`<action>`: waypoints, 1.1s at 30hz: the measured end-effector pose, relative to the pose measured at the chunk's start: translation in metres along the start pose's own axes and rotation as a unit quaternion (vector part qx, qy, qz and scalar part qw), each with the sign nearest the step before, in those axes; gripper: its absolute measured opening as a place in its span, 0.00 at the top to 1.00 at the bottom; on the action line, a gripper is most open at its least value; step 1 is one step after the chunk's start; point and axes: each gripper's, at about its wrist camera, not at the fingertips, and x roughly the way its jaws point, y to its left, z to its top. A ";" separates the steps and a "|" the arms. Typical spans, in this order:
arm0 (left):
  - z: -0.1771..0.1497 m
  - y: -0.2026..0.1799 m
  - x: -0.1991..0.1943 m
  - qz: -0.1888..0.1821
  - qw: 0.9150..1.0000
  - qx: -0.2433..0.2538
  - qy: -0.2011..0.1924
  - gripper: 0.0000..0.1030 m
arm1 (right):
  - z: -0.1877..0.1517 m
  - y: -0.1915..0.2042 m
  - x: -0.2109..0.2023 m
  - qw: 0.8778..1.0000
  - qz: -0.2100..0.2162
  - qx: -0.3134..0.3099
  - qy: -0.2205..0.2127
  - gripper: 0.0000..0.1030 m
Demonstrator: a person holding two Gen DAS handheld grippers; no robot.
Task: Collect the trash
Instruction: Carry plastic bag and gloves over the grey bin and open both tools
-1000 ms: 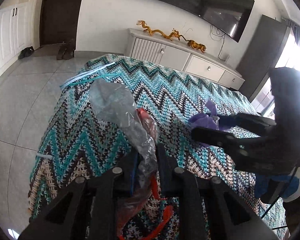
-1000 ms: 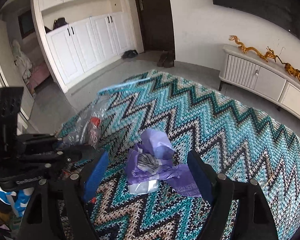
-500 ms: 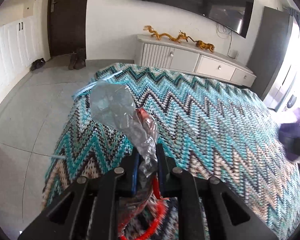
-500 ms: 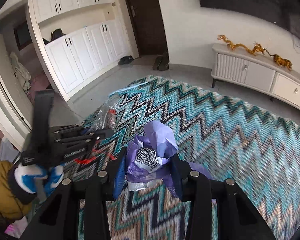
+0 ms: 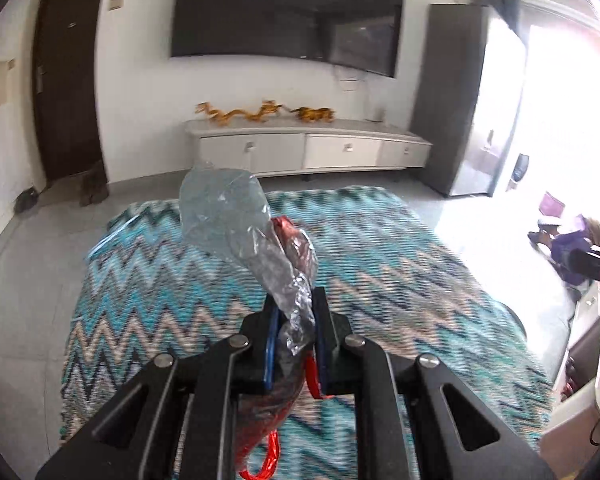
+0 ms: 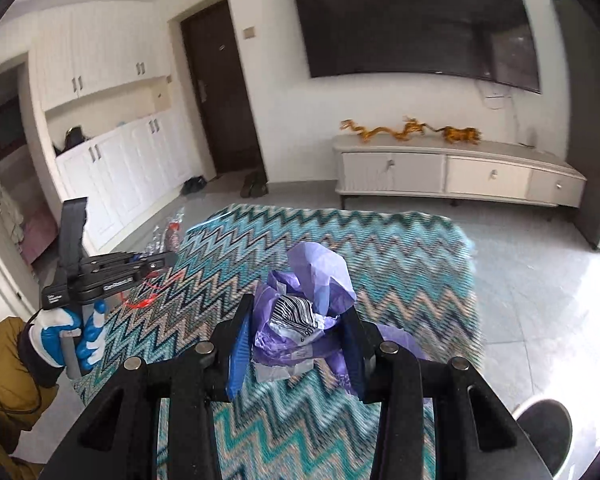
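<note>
gloved hand (image 6: 66, 340) (right view only), left tongs (image 5: 294, 322) pinching clear wrapper (image 5: 236, 220)

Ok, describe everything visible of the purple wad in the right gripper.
The purple wad is crumpled thin plastic, bag-like, wrapped around a white scrap printed with black stripes and digits. It bulges upward between the fingers of the right gripper, whose pads press on both its sides, holding it above the zigzag blanket. A loose purple flap trails to the right.

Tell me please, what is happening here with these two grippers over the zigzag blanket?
A person is collecting trash with two handheld grippers. The left gripper is shut on a crumpled clear plastic bag with red scraps in it. The right gripper is clamped on a purple wrapper wad. Both pieces are held above the blanket.
</note>
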 end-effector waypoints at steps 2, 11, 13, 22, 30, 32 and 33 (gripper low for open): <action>0.005 -0.032 -0.002 -0.023 0.999 0.021 0.002 0.87 | -0.009 -0.020 -0.023 1.000 -0.022 0.019 -0.011 0.63; 0.029 -0.205 0.032 -0.136 0.982 0.121 0.046 0.86 | -0.066 -0.135 -0.115 0.981 -0.121 0.139 -0.058 0.63; 0.031 -0.251 0.047 -0.158 0.975 0.142 0.062 0.86 | -0.081 -0.162 -0.125 0.974 -0.134 0.171 -0.061 0.63; 0.005 -0.422 0.156 -0.228 0.940 0.186 0.171 0.85 | -0.150 -0.288 -0.123 0.931 -0.149 0.327 -0.058 0.62; -0.010 -0.490 0.246 -0.247 0.926 0.165 0.233 0.84 | -0.202 -0.369 -0.089 0.900 -0.183 0.396 0.001 0.60; -0.010 -0.497 0.265 -0.253 0.923 0.153 0.245 0.84 | -0.211 -0.384 -0.077 0.895 -0.190 0.404 0.020 0.59; -0.012 -0.499 0.272 -0.253 0.923 0.150 0.249 0.83 | -0.215 -0.388 -0.072 0.893 -0.191 0.407 0.027 0.59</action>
